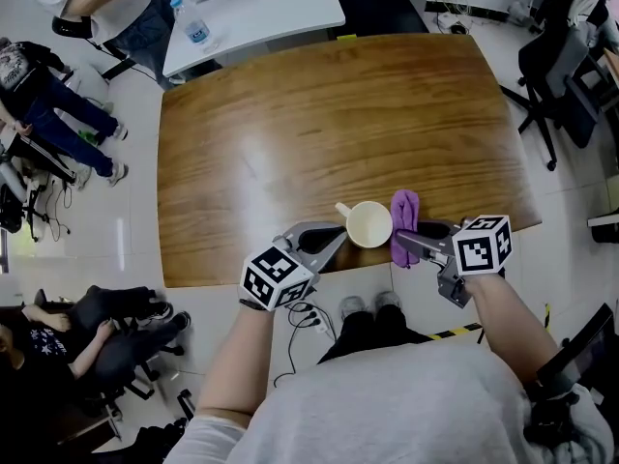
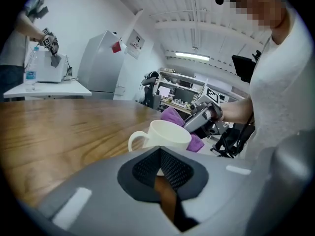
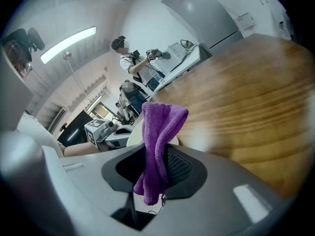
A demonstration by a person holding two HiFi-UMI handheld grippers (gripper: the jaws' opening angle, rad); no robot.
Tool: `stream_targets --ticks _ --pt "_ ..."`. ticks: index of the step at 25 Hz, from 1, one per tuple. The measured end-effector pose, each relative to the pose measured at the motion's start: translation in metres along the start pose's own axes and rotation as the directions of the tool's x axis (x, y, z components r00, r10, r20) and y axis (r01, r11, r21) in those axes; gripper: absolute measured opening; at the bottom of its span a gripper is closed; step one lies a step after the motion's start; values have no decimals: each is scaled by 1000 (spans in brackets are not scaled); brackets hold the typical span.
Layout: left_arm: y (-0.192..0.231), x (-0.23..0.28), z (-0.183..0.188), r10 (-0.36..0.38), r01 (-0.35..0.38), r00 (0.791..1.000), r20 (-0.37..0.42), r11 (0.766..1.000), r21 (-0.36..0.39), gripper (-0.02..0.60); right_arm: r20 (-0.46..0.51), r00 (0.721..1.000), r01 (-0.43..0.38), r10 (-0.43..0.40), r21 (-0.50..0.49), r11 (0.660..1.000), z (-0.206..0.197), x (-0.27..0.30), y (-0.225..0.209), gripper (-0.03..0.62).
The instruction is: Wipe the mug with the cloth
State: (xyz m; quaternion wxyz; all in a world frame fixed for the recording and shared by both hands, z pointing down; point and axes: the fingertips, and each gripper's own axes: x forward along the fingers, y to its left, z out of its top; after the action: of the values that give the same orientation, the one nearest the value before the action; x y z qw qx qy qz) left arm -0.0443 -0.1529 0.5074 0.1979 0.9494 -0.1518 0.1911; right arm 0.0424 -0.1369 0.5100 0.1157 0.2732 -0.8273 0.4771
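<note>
Wood-grain table (image 1: pixel 290 143) fills the head view, with office chairs and seated people around its edges. The mug (image 1: pixel 368 224) stands upright near the table's 6 o'clock edge, its handle at about 10 o'clock. The cloth (image 1: pixel 404 222), purple, hangs just beside the mug at its 3 o'clock. The left gripper (image 1: pixel 336 236) comes in from 8 o'clock and the right gripper (image 1: pixel 400 244) from 4 o'clock.

From the left gripper view, the left gripper's jaws are pressed together with nothing seen between them. Their tip sits right at the mug's near wall, though I cannot tell whether it touches. The handle points to 9 o'clock, and the cloth shows behind the rim at 1 o'clock.

From the right gripper view, the right gripper's jaws pinch the cloth near its middle. One fold stands up at 12 o'clock and a tail droops toward 6 o'clock. A pale curve of the mug shows behind the fold at 9 o'clock.

Wiping looks about to start. To do it well, the closed left gripper should probably brace the mug against sliding. The right gripper can then drag the raised fold over the rim and wall with light pressure, so the mug neither tips nor skids off the near edge.
</note>
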Motion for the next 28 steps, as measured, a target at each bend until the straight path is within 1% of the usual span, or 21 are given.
stream_targets --ticks 6,11,15,16,17,18,21,23,24,26,28 --pt "-10 7 0 -9 8 1000 -1 1000 -13 1 16 1000 11 -11 0 1000 18 2 -16 109" --pt "-21 14 -1 -17 17 1000 18 999 -39 0 22 1000 7 -7 5 1000 28 1 -25 109" --pt "-27 12 -6 -29 29 999 16 999 -39 0 18 1000 -3 4 -28 1000 33 -2 -23 109" --pt "-27 8 -7 -31 32 999 16 999 -37 15 18 1000 -16 17 -40 999 34 -4 -18 109" --pt "-24 3 -9 -28 28 999 16 999 -34 53 17 999 -31 32 -51 998 36 -6 -13 109" --pt "-20 -3 -11 -16 17 1000 14 999 -29 63 14 999 -44 45 -60 997 36 -7 -9 109" --pt "4 -17 -12 40 -40 999 15 999 -15 63 11 998 -63 64 -77 995 38 -11 -1 109" --pt "18 -21 -7 52 -52 999 15 999 -6 63 11 997 -70 71 -78 994 40 -12 3 109" --pt "21 -21 -5 43 -43 999 10 999 1 63 9 997 -72 72 -80 994 40 -13 4 109" --pt "22 -16 -4 9 -8 1000 -17 1000 28 88 2 997 -74 74 -81 994 39 -13 5 109" --pt "20 -9 -5 -18 21 999 -50 998 56 89 -2 997 -74 75 -79 994 37 -12 4 109"
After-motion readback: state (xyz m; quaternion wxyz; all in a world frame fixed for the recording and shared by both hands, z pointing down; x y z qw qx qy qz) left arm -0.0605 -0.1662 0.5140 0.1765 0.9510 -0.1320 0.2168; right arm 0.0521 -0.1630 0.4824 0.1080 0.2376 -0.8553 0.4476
